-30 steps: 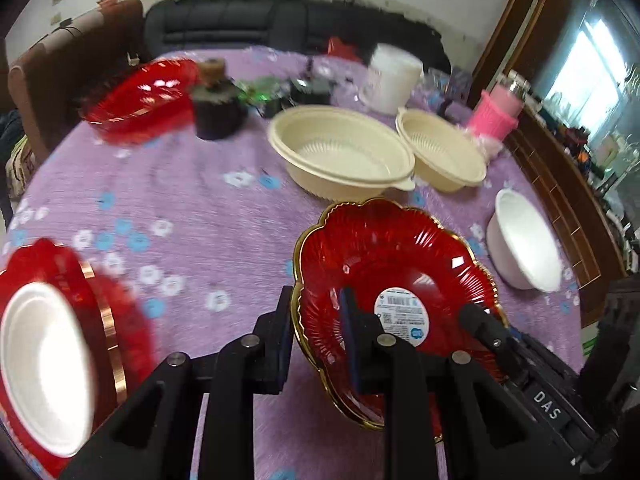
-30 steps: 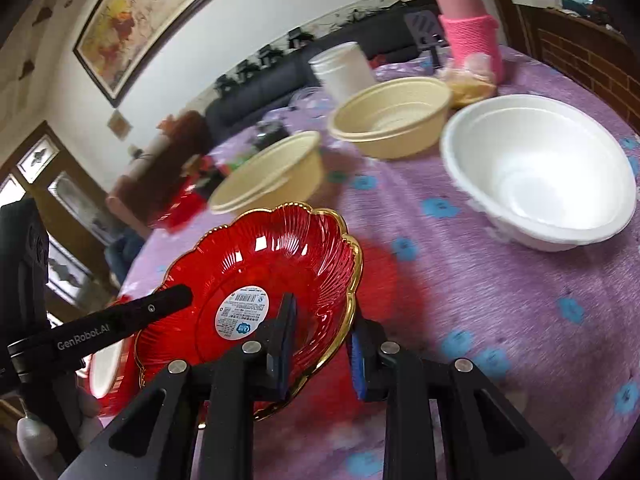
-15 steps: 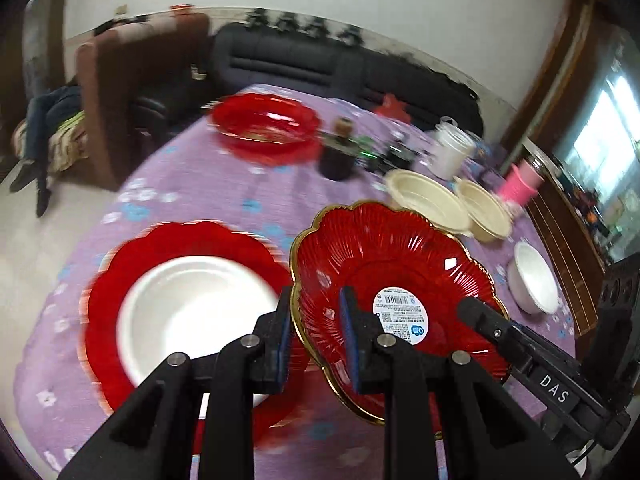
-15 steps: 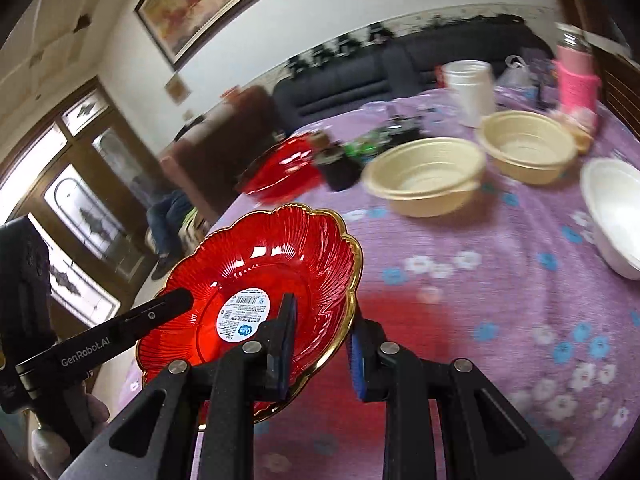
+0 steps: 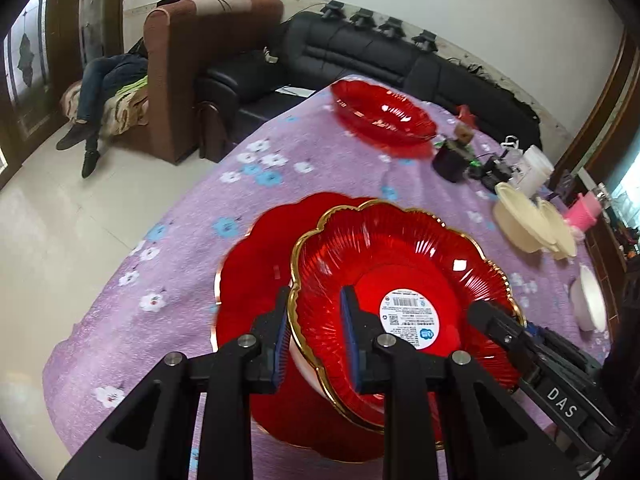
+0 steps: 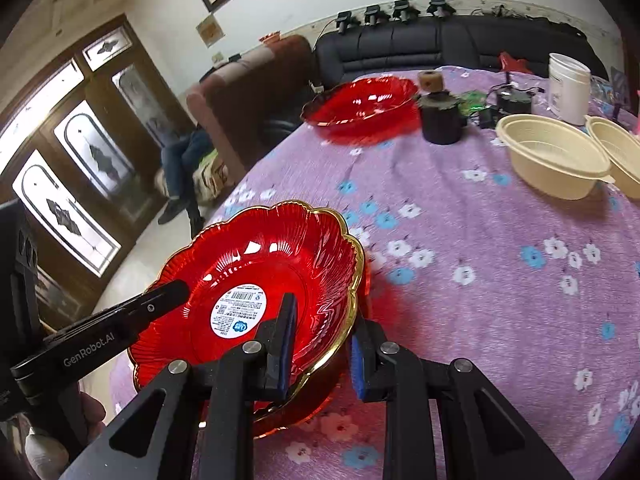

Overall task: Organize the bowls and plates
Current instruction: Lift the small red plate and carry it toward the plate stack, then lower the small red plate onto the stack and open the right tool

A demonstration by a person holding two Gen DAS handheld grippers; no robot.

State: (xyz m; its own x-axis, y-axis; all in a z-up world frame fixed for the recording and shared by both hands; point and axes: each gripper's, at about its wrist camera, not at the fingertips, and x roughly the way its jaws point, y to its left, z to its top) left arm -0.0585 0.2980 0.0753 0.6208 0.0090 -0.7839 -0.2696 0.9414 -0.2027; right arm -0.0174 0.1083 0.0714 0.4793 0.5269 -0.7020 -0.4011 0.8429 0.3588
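Note:
A red scalloped plate [image 5: 400, 256] with a gold rim and a white label is held off the table between both grippers. My left gripper [image 5: 316, 340] is shut on its near left rim. My right gripper [image 6: 322, 354] is shut on the plate's [image 6: 260, 260] right rim. The plate hangs over a larger flat red plate [image 5: 256, 264] on the purple tablecloth [image 5: 180, 280]. A sliver of a white bowl [image 5: 298, 358] shows under the held plate; the rest is hidden.
Another red scalloped plate [image 6: 360, 106] sits at the far side beside a dark pot [image 6: 440, 120]. Two cream bowls [image 6: 552, 156] and a white tub [image 6: 568, 88] stand to the right. A white bowl [image 5: 588, 300] lies near the right edge. The table's edge drops to the floor on the left.
Both grippers carried the red plate leftward across the table, away from the cream bowls. It now hangs over the flat red plate and covers the white bowl that showed before.

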